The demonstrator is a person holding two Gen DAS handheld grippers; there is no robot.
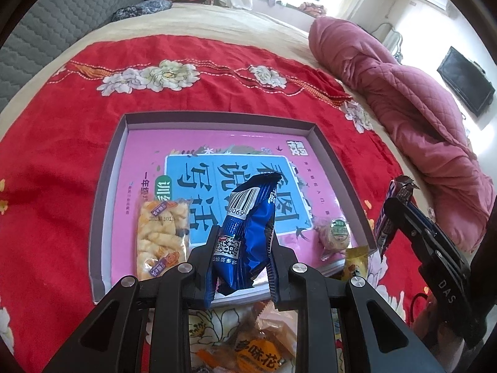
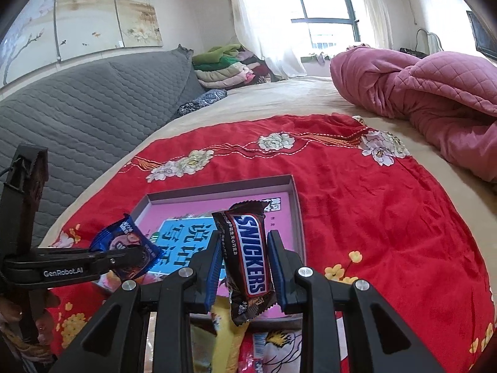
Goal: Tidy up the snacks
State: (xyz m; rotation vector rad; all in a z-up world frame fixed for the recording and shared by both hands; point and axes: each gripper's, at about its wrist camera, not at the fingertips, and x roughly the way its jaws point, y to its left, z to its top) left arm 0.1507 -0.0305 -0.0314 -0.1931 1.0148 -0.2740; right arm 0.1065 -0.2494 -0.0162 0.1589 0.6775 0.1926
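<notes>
My left gripper (image 1: 242, 233) is shut on a blue snack packet (image 1: 245, 227), held over the near edge of a shallow grey box (image 1: 107, 168) lined with a pink book cover. In the box lie a clear pack of yellow puffed sticks (image 1: 161, 233) at the left and a small round wrapped pastry (image 1: 335, 233) at the right. My right gripper (image 2: 243, 248) is shut on a Snickers bar (image 2: 248, 255), above the box's (image 2: 296, 211) near right corner. Each gripper appears in the other's view: the right gripper (image 1: 397, 214) at the right, the left gripper (image 2: 133, 255) with its blue packet (image 2: 124, 242) at the left.
The box rests on a red flowered blanket (image 1: 46, 186) spread over a bed. A pile of loose snacks (image 1: 257, 348) lies just in front of the box. A rolled pink quilt (image 1: 403, 99) lies at the right, a grey padded headboard (image 2: 77, 118) at the left.
</notes>
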